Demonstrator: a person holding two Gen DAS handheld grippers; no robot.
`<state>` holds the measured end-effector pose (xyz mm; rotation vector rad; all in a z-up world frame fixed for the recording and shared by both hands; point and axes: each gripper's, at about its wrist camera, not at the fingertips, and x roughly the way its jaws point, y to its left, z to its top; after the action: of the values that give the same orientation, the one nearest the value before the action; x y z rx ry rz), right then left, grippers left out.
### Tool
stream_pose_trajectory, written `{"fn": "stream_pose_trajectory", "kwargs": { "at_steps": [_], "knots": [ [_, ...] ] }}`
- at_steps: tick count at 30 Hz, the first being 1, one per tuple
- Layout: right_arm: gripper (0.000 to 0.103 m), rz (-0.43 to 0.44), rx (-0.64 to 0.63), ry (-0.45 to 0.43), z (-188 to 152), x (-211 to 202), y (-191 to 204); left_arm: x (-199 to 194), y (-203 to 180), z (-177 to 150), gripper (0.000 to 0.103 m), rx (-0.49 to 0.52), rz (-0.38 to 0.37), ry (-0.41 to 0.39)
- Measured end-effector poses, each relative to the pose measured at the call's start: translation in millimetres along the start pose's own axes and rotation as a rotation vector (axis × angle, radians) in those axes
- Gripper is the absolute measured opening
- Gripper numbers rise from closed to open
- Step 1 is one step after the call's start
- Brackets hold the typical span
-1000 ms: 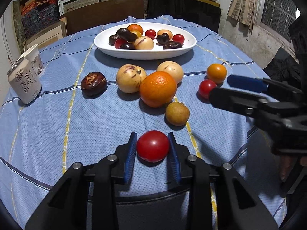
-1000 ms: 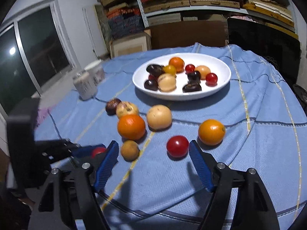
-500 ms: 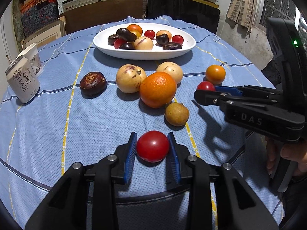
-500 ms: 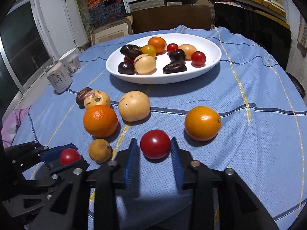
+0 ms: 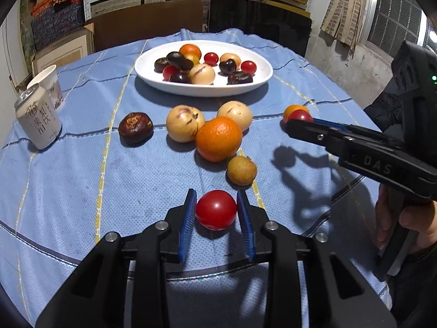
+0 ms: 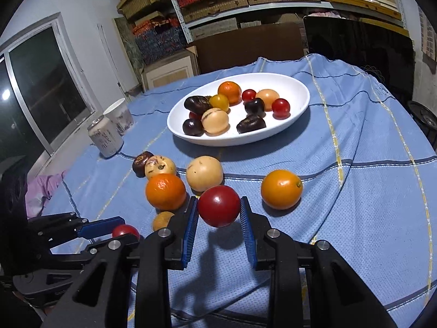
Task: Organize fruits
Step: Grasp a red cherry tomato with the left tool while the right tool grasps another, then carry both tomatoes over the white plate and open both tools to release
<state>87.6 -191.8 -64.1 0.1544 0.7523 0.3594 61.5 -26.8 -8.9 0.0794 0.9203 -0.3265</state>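
My left gripper (image 5: 217,206) is shut on a red tomato (image 5: 216,210), held low over the blue cloth near the table's front. My right gripper (image 6: 218,210) is shut on a second red tomato (image 6: 219,205) and holds it lifted above the cloth; its shadow lies below. In the left wrist view the right gripper (image 5: 299,121) shows at right with its tomato (image 5: 300,114). A white oval plate (image 5: 262,80) with several fruits stands at the back. Loose on the cloth: a large orange (image 5: 218,139), two pale round fruits (image 5: 185,123), a small brown fruit (image 5: 241,170), a dark fruit (image 5: 135,128), a small orange (image 6: 281,189).
A drink can (image 5: 38,120) and a paper cup (image 5: 49,80) stand at the left edge of the table. The round table drops off at the front and right. Shelves, boxes and a dark chair back stand behind the table.
My right gripper closed on the second tomato and lifted it off the cloth. My left gripper kept its tomato and rose slightly.
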Motion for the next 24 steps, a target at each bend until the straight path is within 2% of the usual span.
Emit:
{"fn": "stream_pose_trajectory", "kwargs": {
  "at_steps": [7, 15, 18, 24],
  "knots": [
    [0.031, 0.001, -0.013, 0.005, -1, 1, 3, 16, 0, -9, 0.031, 0.017, 0.034, 0.041],
    [0.031, -0.008, -0.025, 0.021, -2, 4, 6, 18, -4, -11, 0.028, 0.044, 0.052, 0.028],
    [0.031, -0.002, -0.019, 0.01, -2, 1, 5, 13, -2, -8, 0.028, 0.027, 0.035, 0.032],
    [0.031, 0.004, 0.004, -0.003, 2, -4, 5, -9, 4, 15, 0.028, 0.031, 0.035, -0.018]
  ]
}}
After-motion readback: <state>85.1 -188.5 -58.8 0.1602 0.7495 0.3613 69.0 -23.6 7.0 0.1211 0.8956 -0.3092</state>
